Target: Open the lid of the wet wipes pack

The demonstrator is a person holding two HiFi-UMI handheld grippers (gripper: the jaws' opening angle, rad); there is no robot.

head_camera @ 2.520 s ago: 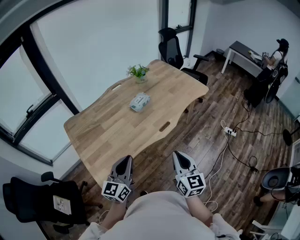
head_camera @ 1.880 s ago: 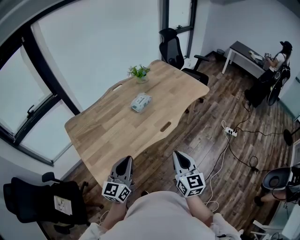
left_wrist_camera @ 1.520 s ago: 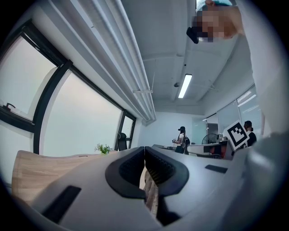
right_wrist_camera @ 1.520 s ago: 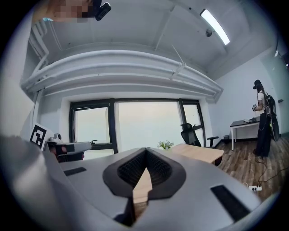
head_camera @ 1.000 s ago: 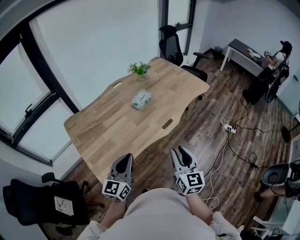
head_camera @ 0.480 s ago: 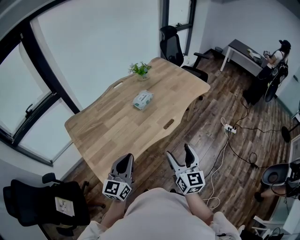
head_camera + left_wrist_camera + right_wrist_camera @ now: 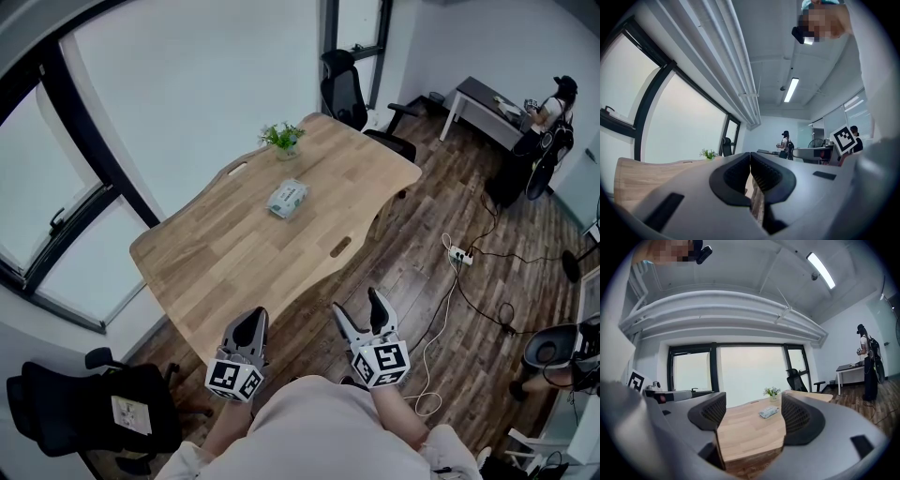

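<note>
Plant (image 7: 284, 138) stands near wet wipes pack (image 7: 287, 199) on table (image 7: 234, 253).

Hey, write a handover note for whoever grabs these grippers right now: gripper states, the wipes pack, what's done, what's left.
Left gripper: shut, empty.
Right gripper: open; its jaws have just been opening, nothing between them.
Both hang over the floor, short of the table.
Wet wipes pack lies on the table's far half, near the potted plant, untouched.
Done: nothing yet.
To do: reach the pack, steady it, flip it open.
</note>
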